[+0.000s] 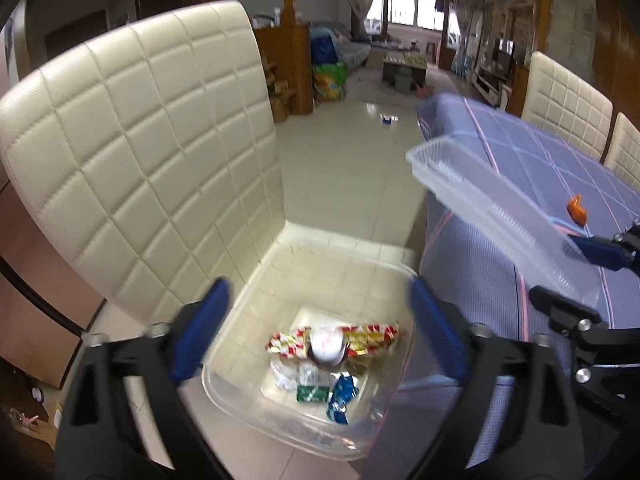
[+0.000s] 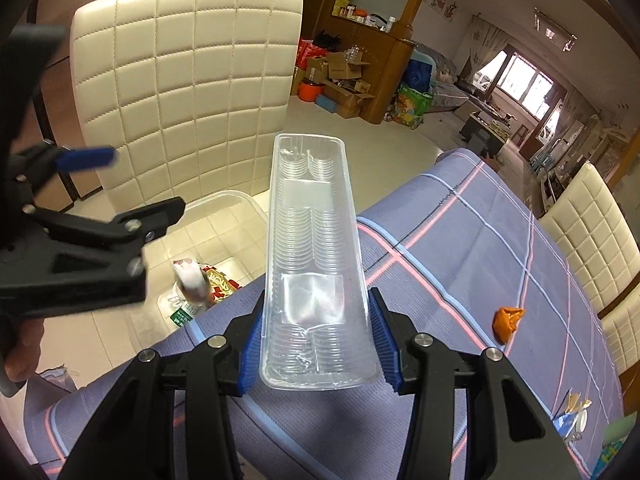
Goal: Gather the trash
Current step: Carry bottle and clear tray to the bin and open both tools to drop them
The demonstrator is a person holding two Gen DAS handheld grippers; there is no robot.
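A cream quilted chair (image 1: 132, 152) is being occupied by a clear bin (image 1: 304, 432) containing wrappers (image 1: 340, 396). Beside it, a blue-clothed surface (image 2: 460, 248) is being overhung by a clear plastic tray (image 2: 312, 264), clamped lengthwise by the right tool (image 2: 318, 356). The left tool (image 1: 320, 332) is being held wide open, empty, above the bin. An orange scrap (image 2: 507, 322) is lying on the surface.

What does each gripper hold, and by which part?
The right gripper clamps the clear tray across its near end, by the long sides. The left gripper is open and holds nothing.
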